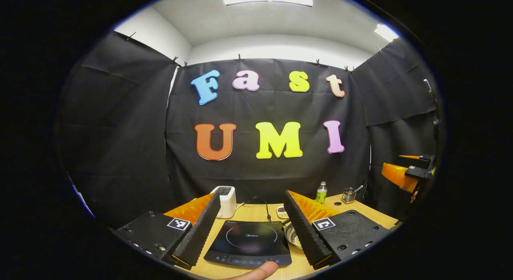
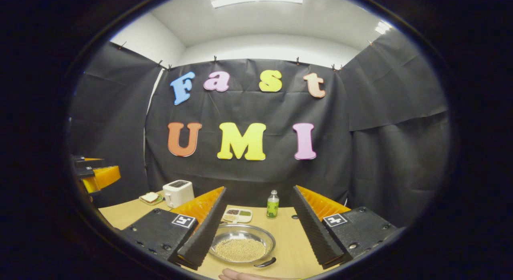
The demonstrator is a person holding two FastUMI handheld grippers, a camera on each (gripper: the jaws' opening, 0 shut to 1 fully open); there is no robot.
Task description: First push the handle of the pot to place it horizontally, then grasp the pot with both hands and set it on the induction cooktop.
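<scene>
The pot [image 2: 242, 244], a shallow steel pan holding small pale beans, sits on the wooden table [image 2: 288, 236] between the wide-open fingers of the right gripper [image 2: 256, 236], which grip nothing. Its dark handle [image 2: 265, 263] lies at the near rim, pointing right. In the left gripper view the pot's edge [image 1: 292, 236] shows just right of the induction cooktop [image 1: 249, 242], whose glass bears a brand word too small to read. The left gripper [image 1: 250, 228] is likewise spread wide and empty above the cooktop. Farther back stand a white toaster [image 2: 178, 193], a divided dish [image 2: 238, 215] and a green-labelled bottle [image 2: 273, 204].
</scene>
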